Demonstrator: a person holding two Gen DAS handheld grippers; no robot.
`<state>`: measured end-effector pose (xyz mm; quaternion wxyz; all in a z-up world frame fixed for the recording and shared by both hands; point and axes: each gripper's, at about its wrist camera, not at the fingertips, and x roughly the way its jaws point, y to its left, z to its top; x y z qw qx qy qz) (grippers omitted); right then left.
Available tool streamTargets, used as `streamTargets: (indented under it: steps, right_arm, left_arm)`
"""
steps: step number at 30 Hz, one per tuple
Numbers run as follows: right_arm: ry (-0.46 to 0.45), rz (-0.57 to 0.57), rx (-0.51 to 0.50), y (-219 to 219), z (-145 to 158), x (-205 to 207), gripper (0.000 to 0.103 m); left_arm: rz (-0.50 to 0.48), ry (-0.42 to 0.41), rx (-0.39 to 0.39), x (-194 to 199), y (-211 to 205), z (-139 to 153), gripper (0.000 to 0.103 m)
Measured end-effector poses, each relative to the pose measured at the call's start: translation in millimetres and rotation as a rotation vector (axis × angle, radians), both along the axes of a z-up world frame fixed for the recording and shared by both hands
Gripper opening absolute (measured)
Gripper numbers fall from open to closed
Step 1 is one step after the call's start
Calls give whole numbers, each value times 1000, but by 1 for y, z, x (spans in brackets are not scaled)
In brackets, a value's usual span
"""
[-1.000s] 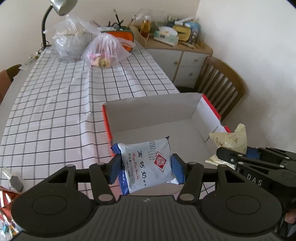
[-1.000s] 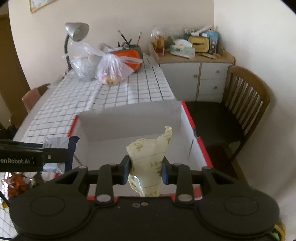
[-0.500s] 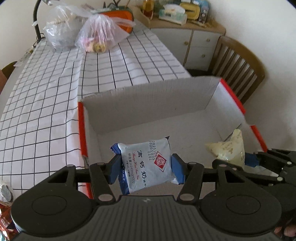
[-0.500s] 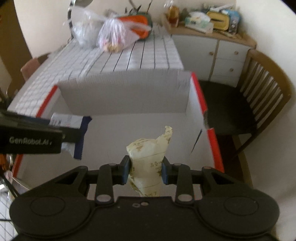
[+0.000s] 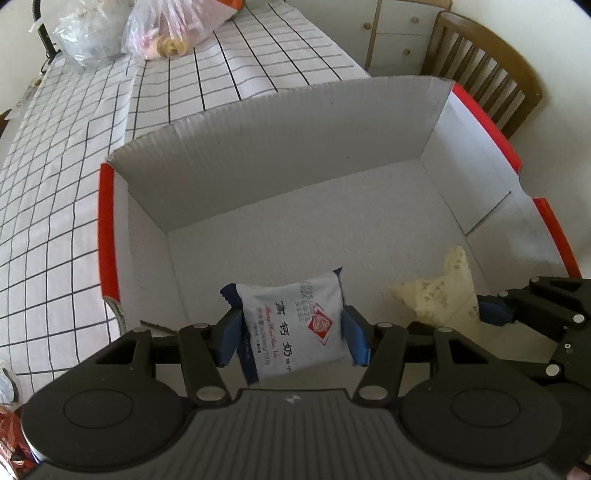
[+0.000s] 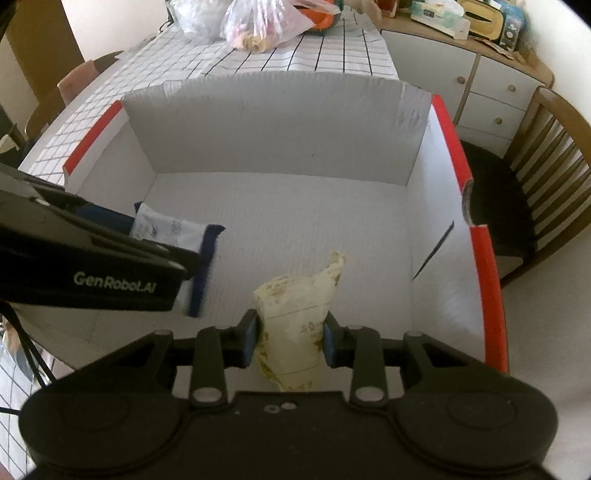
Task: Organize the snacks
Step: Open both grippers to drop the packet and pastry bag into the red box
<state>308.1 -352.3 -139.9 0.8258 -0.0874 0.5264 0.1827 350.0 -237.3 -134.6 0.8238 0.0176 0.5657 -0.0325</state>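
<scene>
My left gripper (image 5: pixel 293 338) is shut on a white and blue snack packet (image 5: pixel 295 325) with red print and holds it over the near part of an open white cardboard box with red edges (image 5: pixel 258 155). My right gripper (image 6: pixel 291 341) is shut on a cream crinkled snack bag (image 6: pixel 295 314) and holds it above the box floor (image 6: pixel 314 221). In the left wrist view the cream bag (image 5: pixel 443 295) and right gripper sit to the right. In the right wrist view the left gripper (image 6: pixel 92 258) and blue packet (image 6: pixel 173 236) sit to the left. The box holds nothing else.
The box stands at the near end of a table with a white checked cloth (image 5: pixel 55 184). Plastic bags (image 5: pixel 166 33) lie at the far end. A wooden chair (image 6: pixel 546 177) and a white cabinet (image 6: pixel 461 74) stand to the right. Snack wrappers (image 5: pixel 9 435) lie at the near left.
Both grippers have moved forward and down over the box with their snacks still held. The box now fills most of each view.
</scene>
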Motion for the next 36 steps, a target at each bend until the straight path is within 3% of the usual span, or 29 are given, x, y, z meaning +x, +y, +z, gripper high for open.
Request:
streamTargets:
  steps: [13,22,25,36]
  right_arm:
    - [-28,-18,52,-11,14,-3,43]
    - [-107,-30,117,-22,51,-26,58]
    - [-143,-38,139,-24,66,-35,70]
    - [-257,-41,209,-17,112,-77,79]
  left_arm:
    - [27,-43,-36,-13,7,13,58]
    - [43,-112,-81,-40,18,38,60]
    - [37,-145,-97,-51,22,49,60]
    - [28,-285,-146,-102,42,93,64]
